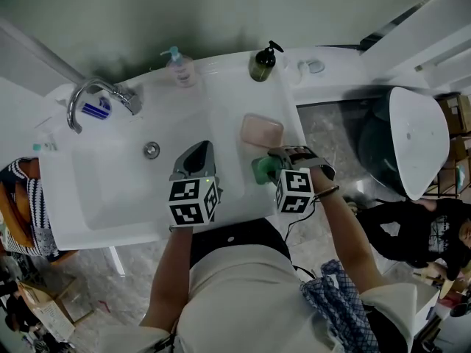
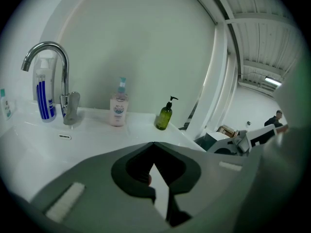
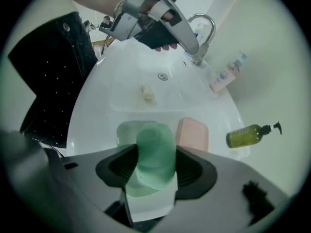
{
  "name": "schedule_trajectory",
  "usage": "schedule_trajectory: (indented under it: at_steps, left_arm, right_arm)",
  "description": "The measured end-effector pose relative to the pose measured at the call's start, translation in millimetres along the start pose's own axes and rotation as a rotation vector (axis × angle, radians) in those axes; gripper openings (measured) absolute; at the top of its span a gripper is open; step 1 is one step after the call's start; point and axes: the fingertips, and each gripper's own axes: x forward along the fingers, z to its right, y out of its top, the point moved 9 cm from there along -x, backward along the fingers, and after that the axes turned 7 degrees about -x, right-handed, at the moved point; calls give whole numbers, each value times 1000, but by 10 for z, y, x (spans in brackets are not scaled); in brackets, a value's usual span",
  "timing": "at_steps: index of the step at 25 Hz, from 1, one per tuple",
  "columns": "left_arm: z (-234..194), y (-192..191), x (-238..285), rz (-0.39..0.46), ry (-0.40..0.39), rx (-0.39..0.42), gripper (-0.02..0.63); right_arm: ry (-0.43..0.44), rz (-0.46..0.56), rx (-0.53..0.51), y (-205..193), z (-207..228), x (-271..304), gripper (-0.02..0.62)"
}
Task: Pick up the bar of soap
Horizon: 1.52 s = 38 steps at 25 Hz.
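Note:
My right gripper is shut on a green bar of soap, held just above a pale green soap dish on the right rim of the white sink. A pink soap lies on the rim just behind it. My left gripper hovers over the basin with its jaws together and nothing in them. In the right gripper view a small yellowish scrap lies in the basin.
A chrome faucet stands at the sink's back left, with a drain in the basin. A pink pump bottle and an olive pump bottle stand on the back rim. A toilet is to the right.

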Motion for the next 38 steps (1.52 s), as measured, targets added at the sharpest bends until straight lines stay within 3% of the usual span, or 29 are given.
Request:
schedule_trajectory:
  at_steps: [11,20,26,38]
  left_arm:
    - [-394,17,-239,48,120,-73,9]
    - [-729,-35,-582,79,208,-105,9]
    - [-871,-81,-789,100,236,-115,9]
    - [-1174,-235,-1090,95,265,-169,9]
  right_arm:
    - [-41,127,33,360,260,-217,245]
    - [-17,226,-32,1008,599,-84,245]
    - [46,254,-50,1413,800,210,245]
    - [232,189,-110,1864,1013,1055,245]
